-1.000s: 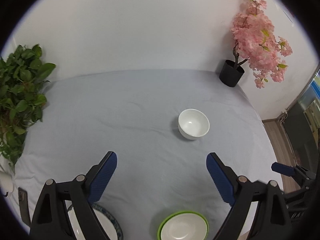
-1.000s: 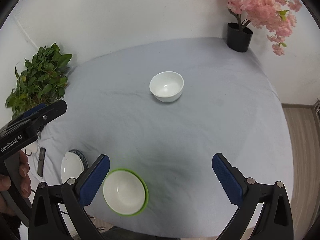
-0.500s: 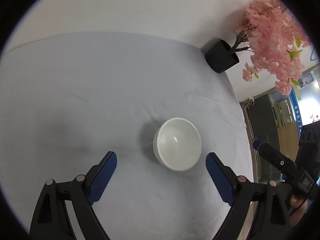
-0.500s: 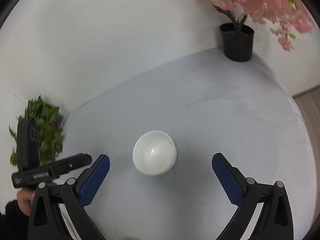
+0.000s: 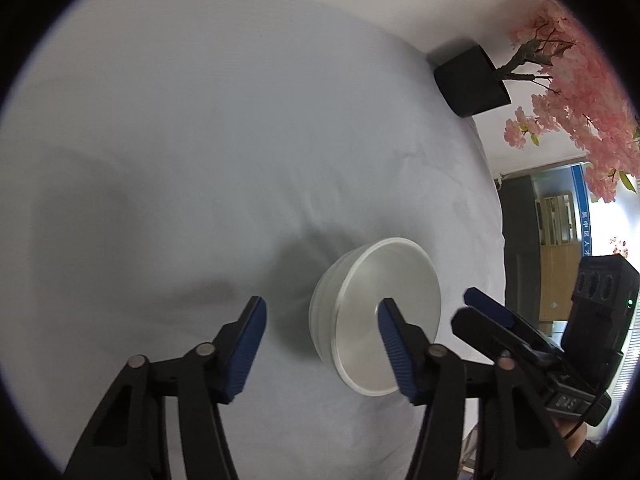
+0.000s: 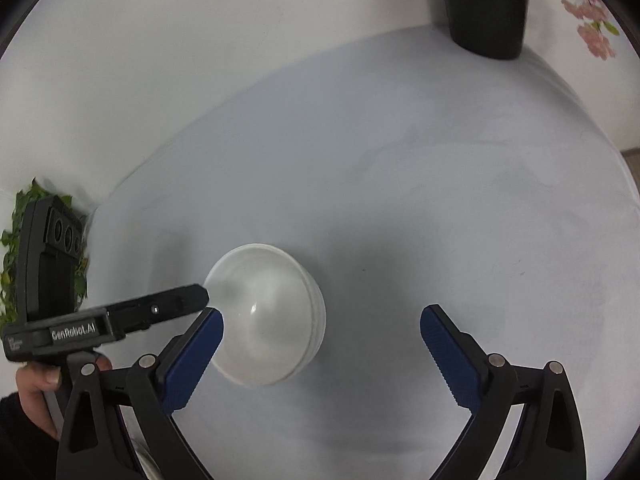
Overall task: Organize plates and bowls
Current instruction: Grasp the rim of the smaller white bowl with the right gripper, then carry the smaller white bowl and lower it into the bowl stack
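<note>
A white bowl [image 5: 380, 312] stands on the grey tablecloth [image 5: 240, 140]; it also shows in the right wrist view [image 6: 264, 312]. My left gripper [image 5: 320, 332] is open, its jaws astride the bowl's left wall, the right finger inside the bowl, the left finger outside. My right gripper [image 6: 320, 340] is open, its left finger at the bowl's left rim and the rest of the bowl between the jaws. Each gripper shows in the other's view, the right one [image 5: 492, 316] and the left one [image 6: 176, 300].
A black pot [image 6: 486, 16] with a pink blossom tree [image 5: 576, 92] stands at the table's far right corner. A green leafy plant [image 6: 16, 240] is at the left edge. The table's right edge drops to a floor and a doorway [image 5: 560, 220].
Both grippers have moved forward and down to the white bowl. The left jaws have narrowed around its wall. The green-rimmed bowl and the plate have left both views.
</note>
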Demonstrator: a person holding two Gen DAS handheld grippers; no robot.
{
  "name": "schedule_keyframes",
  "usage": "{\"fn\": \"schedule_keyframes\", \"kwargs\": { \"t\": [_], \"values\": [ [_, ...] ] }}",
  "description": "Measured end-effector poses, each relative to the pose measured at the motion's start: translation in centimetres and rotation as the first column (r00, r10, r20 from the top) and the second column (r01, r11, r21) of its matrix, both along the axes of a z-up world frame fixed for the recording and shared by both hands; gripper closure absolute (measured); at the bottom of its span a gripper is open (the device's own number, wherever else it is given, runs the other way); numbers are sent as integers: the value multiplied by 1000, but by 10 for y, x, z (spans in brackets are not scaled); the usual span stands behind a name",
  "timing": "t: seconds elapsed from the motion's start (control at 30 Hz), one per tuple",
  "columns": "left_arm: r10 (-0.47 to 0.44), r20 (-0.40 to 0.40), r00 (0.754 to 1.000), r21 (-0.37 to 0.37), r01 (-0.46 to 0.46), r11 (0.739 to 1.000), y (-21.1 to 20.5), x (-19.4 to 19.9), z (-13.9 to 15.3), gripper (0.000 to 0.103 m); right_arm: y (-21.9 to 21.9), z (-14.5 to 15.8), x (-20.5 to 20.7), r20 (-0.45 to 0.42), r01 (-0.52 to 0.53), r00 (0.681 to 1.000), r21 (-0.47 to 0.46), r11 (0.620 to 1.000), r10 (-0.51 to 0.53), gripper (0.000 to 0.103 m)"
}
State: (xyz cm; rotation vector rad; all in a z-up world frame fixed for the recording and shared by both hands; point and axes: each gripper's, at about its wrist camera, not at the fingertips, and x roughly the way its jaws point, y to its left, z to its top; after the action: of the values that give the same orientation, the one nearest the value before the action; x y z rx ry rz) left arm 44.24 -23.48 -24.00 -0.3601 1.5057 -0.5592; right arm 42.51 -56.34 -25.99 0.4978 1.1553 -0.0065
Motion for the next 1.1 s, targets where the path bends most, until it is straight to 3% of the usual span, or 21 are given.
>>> {"fn": "schedule_keyframes", "kwargs": {
  "t": [0.1, 0.2, 0.27, 0.37, 0.43, 0.5, 0.57, 0.8, 0.93, 1.07, 1.1],
  "values": [
    [-7, -13, 1000, 15, 7, 1000, -2, 0, -6, 64, -1, -15, 12, -22, 31, 999, 8, 999, -31, 14],
    [-10, -30, 1000, 28, 10, 1000, -1, 1, -11, 78, 6, -28, 23, -49, 19, 999, 11, 1000, -19, 33],
    [-11, -33, 999, 17, 12, 1000, -1, 0, -11, 82, 12, -35, 30, -65, 9, 998, 2, 1000, -8, 55],
    [-23, -26, 999, 20, 24, 1000, -5, 0, -8, 90, 14, -44, 42, -96, 29, 995, -19, 999, -31, 78],
    [-34, -15, 999, 45, 35, 998, -9, 0, -7, 91, 18, -47, 45, -103, 46, 994, 0, 999, -46, 80],
    [-37, -9, 999, 56, 38, 998, -9, 0, -6, 91, 22, -50, 53, -110, 20, 994, 51, 998, -14, 85],
    [-41, -13, 999, 74, 42, 996, -12, 0, -5, 92, 29, -53, 62, -122, 14, 992, 44, 999, -8, 94],
    [-62, 22, 998, 128, 59, 990, -18, -6, 4, 93, 43, -61, 84, -154, 44, 987, 42, 998, -37, 98],
    [-73, 104, 992, 132, 59, 989, -15, -18, 41, 93, 54, -45, 83, -119, 45, 992, 51, 998, -38, 98],
    [-61, 200, 978, 130, 35, 991, -7, -40, 97, 93, 71, 7, 74, -38, 46, 998, 27, 999, -45, 98],
    [-59, 225, 973, 135, 29, 990, -4, -49, 115, 93, 75, 20, 67, -64, 29, 998, 9, 1000, -28, 99]
  ]
}}
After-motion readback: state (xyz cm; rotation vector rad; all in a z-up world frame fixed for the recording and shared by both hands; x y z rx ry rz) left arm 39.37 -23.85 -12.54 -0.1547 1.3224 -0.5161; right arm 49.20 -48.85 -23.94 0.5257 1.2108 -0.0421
